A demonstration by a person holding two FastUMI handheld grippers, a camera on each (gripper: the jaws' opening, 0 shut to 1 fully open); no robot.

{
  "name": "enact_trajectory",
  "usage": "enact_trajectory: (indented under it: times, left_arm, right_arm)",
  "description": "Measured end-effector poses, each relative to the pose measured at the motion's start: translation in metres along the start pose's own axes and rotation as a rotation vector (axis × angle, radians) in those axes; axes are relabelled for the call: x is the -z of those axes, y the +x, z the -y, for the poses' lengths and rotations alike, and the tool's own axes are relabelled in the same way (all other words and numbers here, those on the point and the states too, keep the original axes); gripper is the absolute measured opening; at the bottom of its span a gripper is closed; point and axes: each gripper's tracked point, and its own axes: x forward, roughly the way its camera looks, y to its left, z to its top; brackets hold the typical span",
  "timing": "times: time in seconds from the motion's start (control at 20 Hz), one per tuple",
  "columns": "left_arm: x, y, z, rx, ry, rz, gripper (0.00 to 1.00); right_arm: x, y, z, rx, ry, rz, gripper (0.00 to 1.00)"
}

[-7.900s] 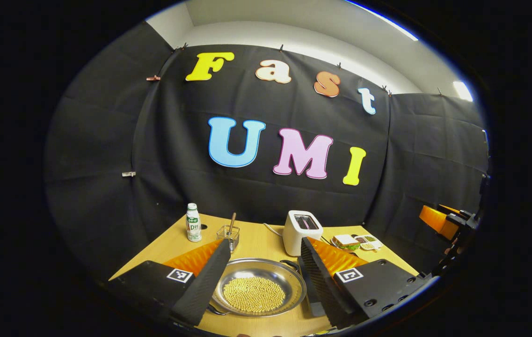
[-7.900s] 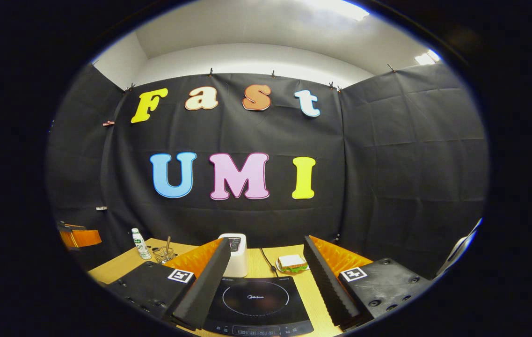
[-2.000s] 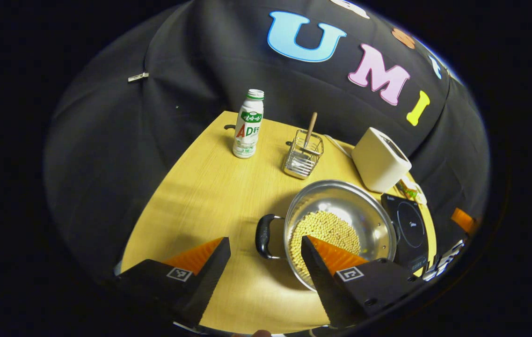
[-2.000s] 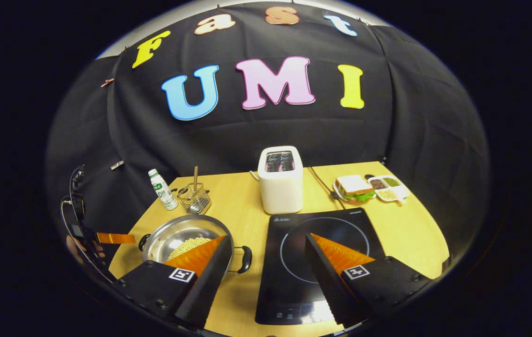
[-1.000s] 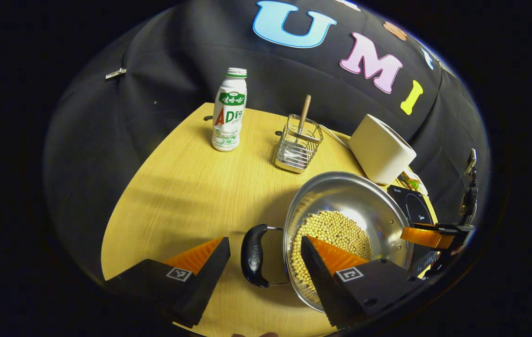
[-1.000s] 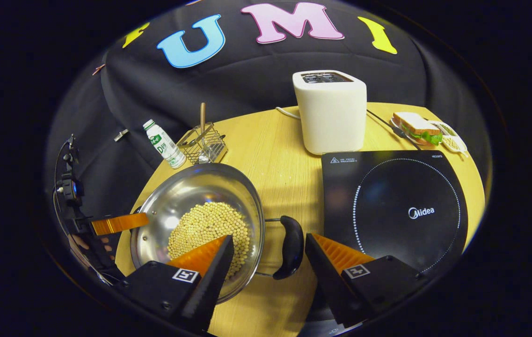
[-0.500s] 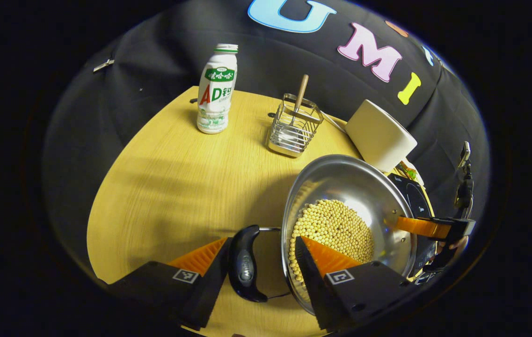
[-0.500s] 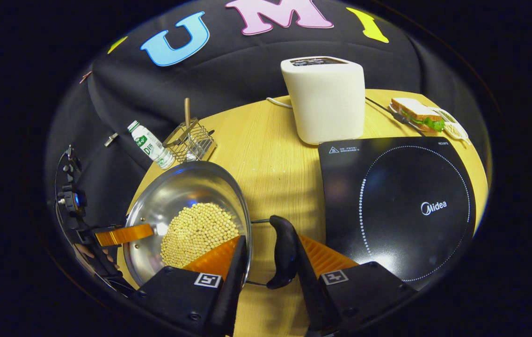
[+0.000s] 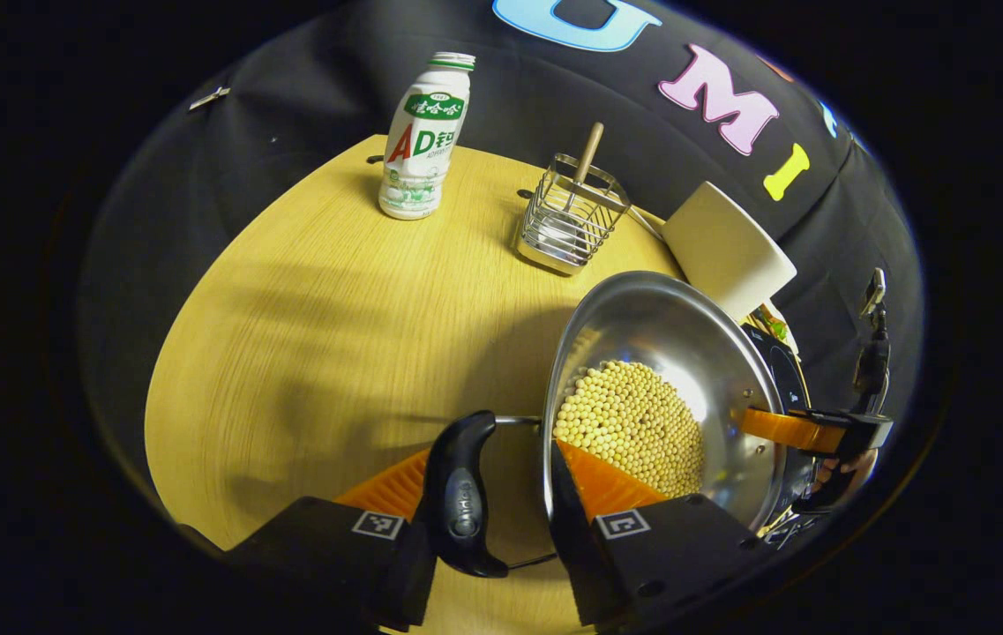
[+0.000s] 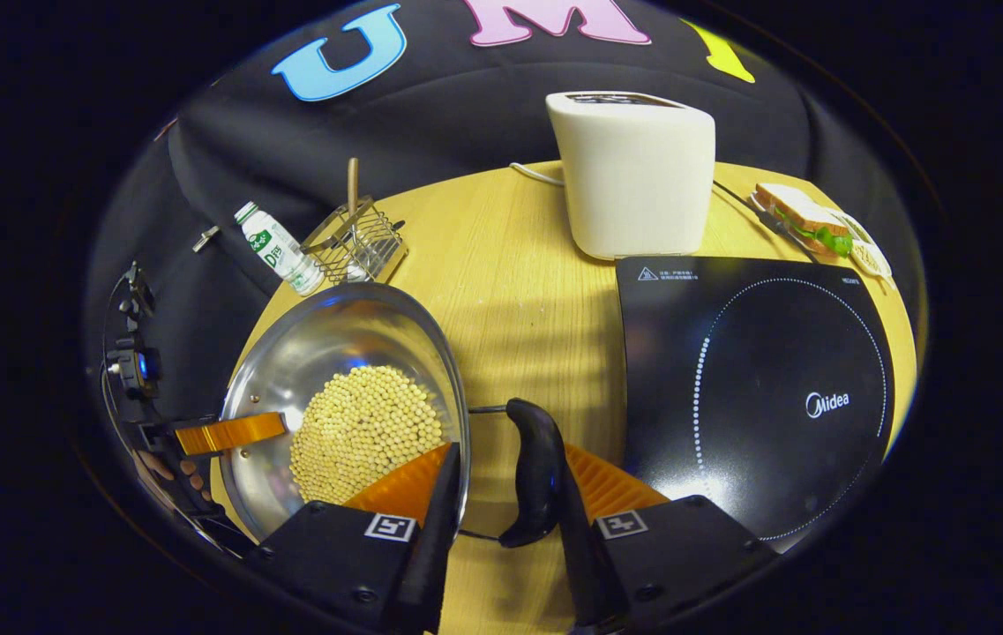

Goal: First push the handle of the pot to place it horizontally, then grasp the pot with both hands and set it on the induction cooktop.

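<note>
Gripping the pot (image 9: 669,370) at both ends, the two grippers are working from opposite sides. The left gripper (image 9: 488,511) is closing around the left handle (image 9: 459,498); whether both fingers are pressing is unclear. The right gripper (image 10: 501,503) is likewise bracketing the right handle (image 10: 535,472), contact uncertain. The pot, holding beans (image 10: 364,428), is sitting on the table (image 10: 510,291), its handle-to-handle axis running 9 to 3 o'clock. The induction cooktop (image 10: 766,388) is lying at 3 o'clock of the right gripper, so the carry is likely heading that way.
</note>
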Motion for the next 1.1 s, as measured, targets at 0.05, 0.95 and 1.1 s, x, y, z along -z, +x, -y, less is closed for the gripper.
enact_trajectory:
  times: [0.05, 0.95, 1.1]
  left_arm:
    - [0.000, 0.000, -0.001, -0.007, -0.006, -0.002, 0.64]
    - [0.001, -0.060, 0.038, -0.075, 0.021, 0.028, 0.58]
    - [-0.008, -0.065, 0.071, -0.053, 0.047, 0.040, 0.58]
  right_arm:
    - [-0.001, 0.000, 0.000, -0.004, 0.023, -0.015, 0.55]
    - [0.000, -0.060, 0.005, -0.039, 0.027, -0.003, 0.49]
    - [-0.011, -0.088, 0.026, -0.020, 0.043, 0.041, 0.49]
